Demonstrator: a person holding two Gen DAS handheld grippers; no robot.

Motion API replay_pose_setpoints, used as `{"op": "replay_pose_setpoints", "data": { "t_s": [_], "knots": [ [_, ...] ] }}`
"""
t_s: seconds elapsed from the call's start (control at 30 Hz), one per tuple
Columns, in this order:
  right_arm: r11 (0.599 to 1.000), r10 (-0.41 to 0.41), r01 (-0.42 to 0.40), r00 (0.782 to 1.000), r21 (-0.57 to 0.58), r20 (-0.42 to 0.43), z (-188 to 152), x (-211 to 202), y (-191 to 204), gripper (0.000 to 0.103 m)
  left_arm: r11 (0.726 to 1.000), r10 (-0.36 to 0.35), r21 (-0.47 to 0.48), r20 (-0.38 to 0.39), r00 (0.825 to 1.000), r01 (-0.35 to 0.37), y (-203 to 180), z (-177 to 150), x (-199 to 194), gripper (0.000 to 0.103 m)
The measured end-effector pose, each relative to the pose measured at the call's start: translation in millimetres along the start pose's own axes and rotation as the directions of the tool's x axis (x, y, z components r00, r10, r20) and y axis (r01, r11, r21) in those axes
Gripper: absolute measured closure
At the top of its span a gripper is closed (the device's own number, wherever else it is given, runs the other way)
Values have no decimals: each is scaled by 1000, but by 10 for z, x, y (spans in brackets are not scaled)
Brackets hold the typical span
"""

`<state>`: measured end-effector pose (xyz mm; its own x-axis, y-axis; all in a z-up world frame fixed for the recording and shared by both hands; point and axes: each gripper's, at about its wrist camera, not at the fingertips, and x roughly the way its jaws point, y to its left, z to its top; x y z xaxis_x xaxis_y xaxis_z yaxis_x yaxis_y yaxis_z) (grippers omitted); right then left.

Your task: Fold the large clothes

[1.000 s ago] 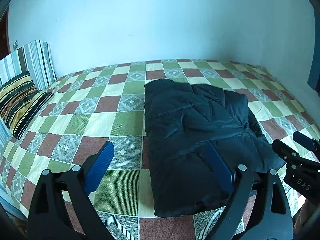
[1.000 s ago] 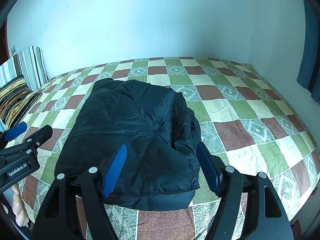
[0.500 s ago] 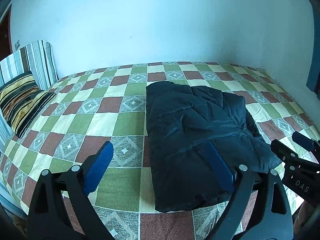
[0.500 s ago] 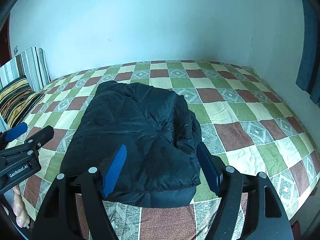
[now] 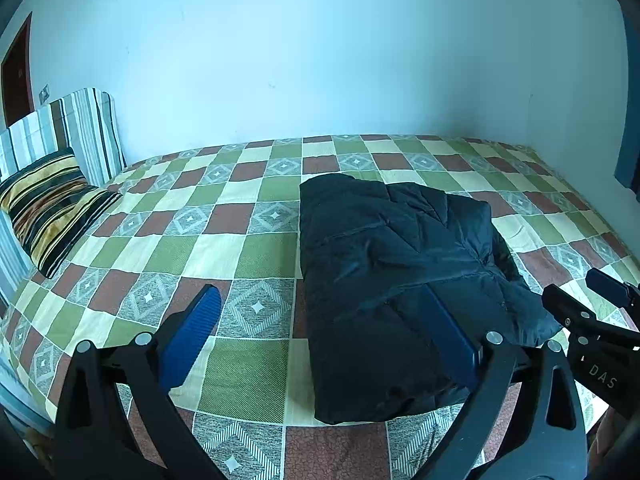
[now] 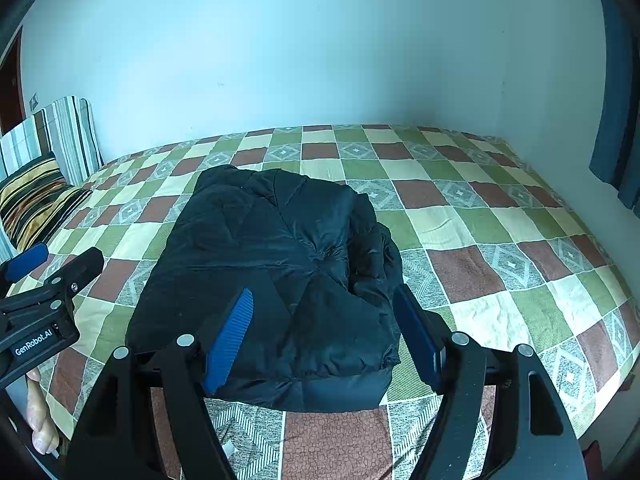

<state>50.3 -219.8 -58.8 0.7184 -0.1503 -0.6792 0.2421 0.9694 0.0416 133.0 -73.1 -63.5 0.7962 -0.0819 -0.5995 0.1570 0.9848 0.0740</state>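
In the left wrist view, a black quilted puffer jacket [image 5: 396, 280], folded into a thick rectangular bundle, lies on a bed covered by a checked bedspread of green, cream and rust squares [image 5: 240, 240], right of the middle and close to the near edge. The left gripper [image 5: 320, 336] hangs above the near part of the bed with its jaws opening wide; one blue ribbed pad [image 5: 192, 336] stands over bare bedspread to the left of the jacket, the other pad is seen over the jacket's near half, and neither presses on the cloth. At the right edge the other black gripper [image 5: 592, 320] reaches in beside the jacket's right corner. A yellow-and-black striped pillow [image 5: 48, 204] leans at the left end of the bed against a grey-and-white striped cushion [image 5: 80, 128], with a pale blue wall [image 5: 320, 60] behind. In the right wrist view, the same jacket [image 6: 276, 272] sits centre-left on the bedspread [image 6: 480, 220], its hem towards the camera. The right gripper [image 6: 324, 332] hovers over the jacket's near right part with its jaws partly open, the blue pads [image 6: 230, 336] apart and closed on nothing. The left gripper [image 6: 52, 280] shows at the left edge, and bare toes [image 6: 40, 432] show below it.
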Motion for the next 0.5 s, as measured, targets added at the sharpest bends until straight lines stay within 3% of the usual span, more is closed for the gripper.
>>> {"op": "replay_pose_setpoints", "data": {
  "t_s": [0.23, 0.3, 0.5],
  "knots": [
    [1000, 1, -1, 1000, -5, 22, 5, -104, 13, 31, 1000, 16, 16, 15, 1000, -16, -7, -13, -87, 4],
    [1000, 1, -1, 1000, -7, 31, 2, -135, 14, 25, 1000, 20, 21, 21, 1000, -20, -15, -19, -114, 4],
    [1000, 0, 1, 999, -14, 45, -19, -201, 27, 25, 1000, -12, -2, 27, 1000, 12, 29, -35, -180, 4]
  ]
}}
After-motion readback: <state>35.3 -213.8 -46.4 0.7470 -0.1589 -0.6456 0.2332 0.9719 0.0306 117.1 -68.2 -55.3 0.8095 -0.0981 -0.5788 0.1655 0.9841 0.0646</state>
